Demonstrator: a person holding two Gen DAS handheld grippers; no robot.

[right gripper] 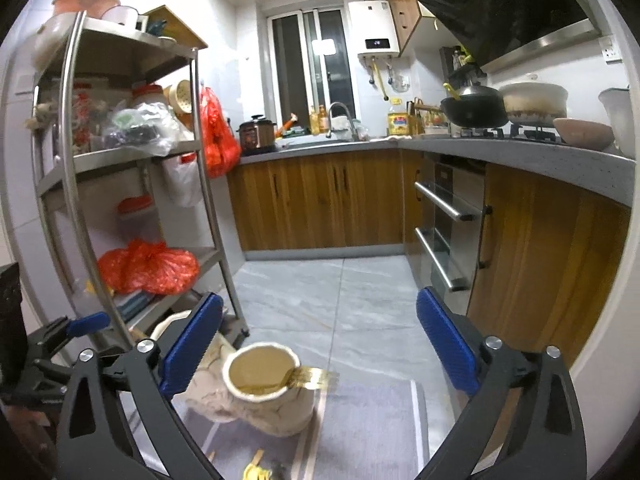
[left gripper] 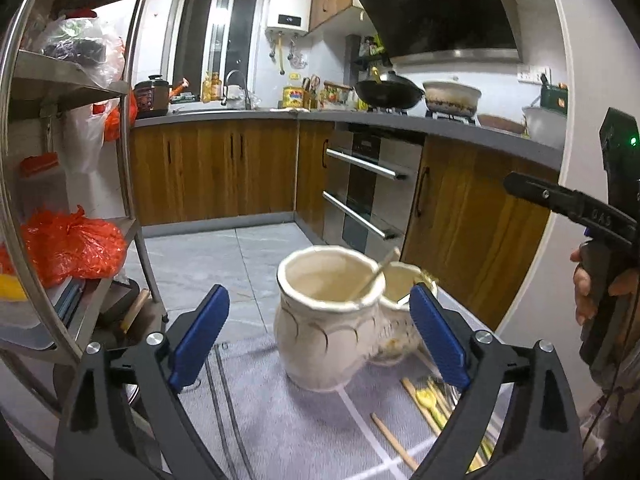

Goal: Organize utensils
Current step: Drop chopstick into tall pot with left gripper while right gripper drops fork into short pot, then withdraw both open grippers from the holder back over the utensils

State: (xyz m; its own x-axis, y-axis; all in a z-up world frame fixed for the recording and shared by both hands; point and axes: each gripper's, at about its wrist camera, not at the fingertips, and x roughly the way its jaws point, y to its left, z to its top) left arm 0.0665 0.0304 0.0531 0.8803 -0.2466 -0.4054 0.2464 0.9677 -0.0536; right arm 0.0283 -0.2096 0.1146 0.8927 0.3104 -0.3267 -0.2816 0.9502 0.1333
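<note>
Both grippers hang spread and empty over the mat (left gripper: 288,420). Left gripper (left gripper: 320,336) frames the big jar (left gripper: 320,340), a spoon (left gripper: 374,276) leaning inside. Right gripper (right gripper: 320,348) hovers above the small jar (right gripper: 268,392), likely between pickups. Loose chopsticks (left gripper: 420,404) wait at the mat's near right edge.

I count two cream jars (left gripper: 326,320) on the grey mat (left gripper: 280,420), touching; one spoon (left gripper: 378,274) stands in the nearer jar. Several chopsticks (left gripper: 420,400) lie right of the jars; number unclear.
</note>
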